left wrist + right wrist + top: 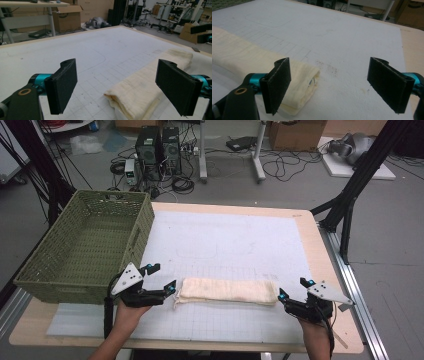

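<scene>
White gridded matting covers the wooden table, with a cluttered workshop floor beyond it at the top of the high view. Low in that frame, the left gripper sits at the left end of the folded cream towel, jaws spread and holding nothing. The right gripper sits at the right end, likewise spread and empty. In the left gripper view the towel's folded corner lies between the two black pads; in the right gripper view the other end lies behind the left pad.

To do this well, I judge each gripper should slide in low so one pad goes under all layers, then both ends should close together and lift evenly, keeping the fold intact.

Count: two grippers, one towel, one green woven basket at the left of the high view, apparently empty.
</scene>
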Demonstrator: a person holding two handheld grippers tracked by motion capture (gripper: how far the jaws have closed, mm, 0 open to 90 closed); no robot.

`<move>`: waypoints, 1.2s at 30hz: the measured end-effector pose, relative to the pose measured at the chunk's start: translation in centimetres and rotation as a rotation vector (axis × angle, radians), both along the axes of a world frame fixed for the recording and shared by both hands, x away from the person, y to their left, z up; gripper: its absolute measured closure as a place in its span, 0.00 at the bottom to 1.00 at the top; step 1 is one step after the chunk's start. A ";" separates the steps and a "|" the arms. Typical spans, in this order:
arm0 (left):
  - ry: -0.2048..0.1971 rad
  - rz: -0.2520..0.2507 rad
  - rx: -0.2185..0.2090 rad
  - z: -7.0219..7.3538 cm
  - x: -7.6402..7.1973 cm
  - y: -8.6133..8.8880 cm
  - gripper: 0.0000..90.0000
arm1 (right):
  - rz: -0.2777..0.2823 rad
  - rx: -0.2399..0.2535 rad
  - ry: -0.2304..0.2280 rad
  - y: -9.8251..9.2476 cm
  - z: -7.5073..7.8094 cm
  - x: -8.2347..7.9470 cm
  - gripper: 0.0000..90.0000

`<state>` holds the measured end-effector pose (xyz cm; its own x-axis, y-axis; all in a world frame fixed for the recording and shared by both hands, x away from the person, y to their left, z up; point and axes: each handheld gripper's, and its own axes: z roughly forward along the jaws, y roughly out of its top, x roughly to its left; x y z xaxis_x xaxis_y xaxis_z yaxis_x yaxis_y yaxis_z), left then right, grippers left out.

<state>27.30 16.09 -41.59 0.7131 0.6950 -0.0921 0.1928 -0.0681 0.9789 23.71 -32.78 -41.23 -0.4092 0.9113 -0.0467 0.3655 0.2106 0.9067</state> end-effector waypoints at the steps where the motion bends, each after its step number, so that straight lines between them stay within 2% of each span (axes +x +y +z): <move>1: 0.005 -0.001 0.002 0.0 0.0 0.0 0.19 | 0.001 0.000 0.003 0.0 0.0 0.0 0.20; 6: 0.002 -0.001 0.007 0.0 0.1 0.1 0.19 | -0.003 -0.001 0.002 0.0 -0.1 0.2 0.20; 10: 0.016 -0.017 0.007 -0.1 0.2 0.2 0.20 | -0.006 -0.014 -0.001 -0.1 -0.2 0.1 0.18; 12: 0.014 -0.021 0.018 -0.1 0.1 0.1 0.20 | -0.015 0.009 0.004 -0.2 -0.2 0.1 0.18; 14: 0.013 -0.021 0.023 -0.1 0.0 0.1 0.20 | -0.015 0.008 0.002 -0.2 -0.2 0.3 0.18; 17: 0.016 -0.024 0.021 -0.1 0.0 0.2 0.20 | -0.007 0.005 0.020 -0.2 -0.3 0.4 0.18; 29: 0.026 -0.042 0.023 -0.1 0.1 -0.2 0.20 | 0.012 0.008 0.024 -0.1 -0.4 0.4 0.18; 36: 0.025 -0.047 0.011 0.4 0.0 -0.3 0.21 | 0.012 0.010 0.028 -0.2 -0.4 0.3 0.18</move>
